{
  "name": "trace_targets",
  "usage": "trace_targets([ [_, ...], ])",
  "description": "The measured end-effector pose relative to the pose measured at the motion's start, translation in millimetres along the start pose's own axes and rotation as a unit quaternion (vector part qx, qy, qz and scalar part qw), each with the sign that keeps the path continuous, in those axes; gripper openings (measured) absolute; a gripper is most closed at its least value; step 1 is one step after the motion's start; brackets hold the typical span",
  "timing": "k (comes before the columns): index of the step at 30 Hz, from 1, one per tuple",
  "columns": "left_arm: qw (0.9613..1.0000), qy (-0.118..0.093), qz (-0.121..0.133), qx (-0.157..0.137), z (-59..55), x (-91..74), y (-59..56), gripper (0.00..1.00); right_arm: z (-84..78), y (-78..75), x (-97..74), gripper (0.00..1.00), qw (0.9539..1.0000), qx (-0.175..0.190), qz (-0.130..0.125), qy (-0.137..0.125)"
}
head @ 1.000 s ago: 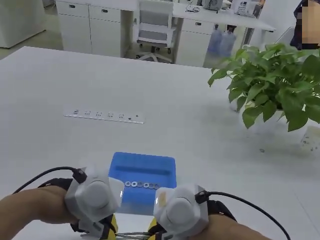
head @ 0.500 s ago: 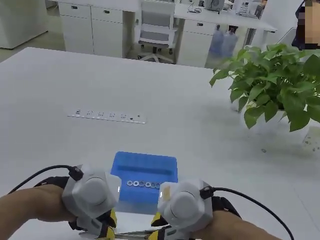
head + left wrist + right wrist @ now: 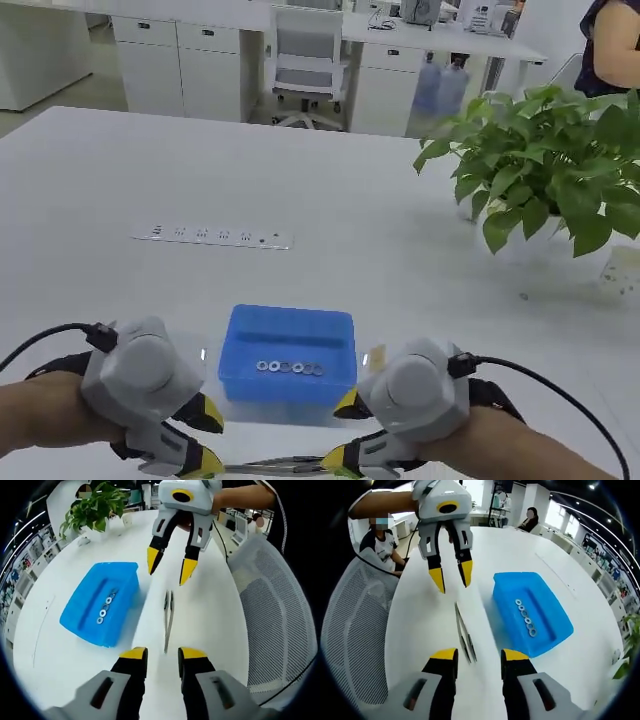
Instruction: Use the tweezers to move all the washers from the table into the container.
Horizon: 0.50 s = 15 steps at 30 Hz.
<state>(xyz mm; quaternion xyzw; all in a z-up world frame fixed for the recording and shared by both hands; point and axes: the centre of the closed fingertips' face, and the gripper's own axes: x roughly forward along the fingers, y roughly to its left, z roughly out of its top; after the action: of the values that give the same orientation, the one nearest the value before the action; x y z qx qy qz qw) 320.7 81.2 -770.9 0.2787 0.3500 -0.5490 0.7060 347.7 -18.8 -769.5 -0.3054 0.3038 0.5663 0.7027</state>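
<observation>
A blue container (image 3: 288, 352) sits on the white table near me, with several washers (image 3: 289, 369) lined up inside it. The container (image 3: 101, 602) and washers (image 3: 104, 610) also appear left of centre in the left gripper view, and the container (image 3: 531, 610) with its washers (image 3: 525, 617) lies to the right in the right gripper view. Metal tweezers (image 3: 275, 466) lie flat on the table between the two grippers, seen as tweezers (image 3: 168, 614) and tweezers (image 3: 464, 637). My left gripper (image 3: 205, 437) and right gripper (image 3: 342, 433) face each other, both open and empty.
A leafy potted plant (image 3: 545, 165) stands at the back right. A power strip (image 3: 211, 236) is set into the table (image 3: 350, 230) beyond the container. A white mesh chair (image 3: 357, 640) stands close behind the near table edge. Desks and an office chair (image 3: 305, 65) stand in the background.
The two grippers have drawn apart to the sides, and the tweezers now lie on the table between them. The head camera has tipped slightly downward.
</observation>
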Motion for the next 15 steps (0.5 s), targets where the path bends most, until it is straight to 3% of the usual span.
trace_targets([
  [5,0.9993,-0.023,0.022,-0.019,7.1,-11.5,-1.3,0.40,-0.1,-11.1,-15.7,0.48,0.9987,0.027,-0.036,-0.025],
  [15,0.9957,-0.067,0.058,-0.028,24.3,-30.3,-2.4,0.64,-6.0,-19.4,-42.6,0.69,0.9932,0.057,-0.078,-0.065],
])
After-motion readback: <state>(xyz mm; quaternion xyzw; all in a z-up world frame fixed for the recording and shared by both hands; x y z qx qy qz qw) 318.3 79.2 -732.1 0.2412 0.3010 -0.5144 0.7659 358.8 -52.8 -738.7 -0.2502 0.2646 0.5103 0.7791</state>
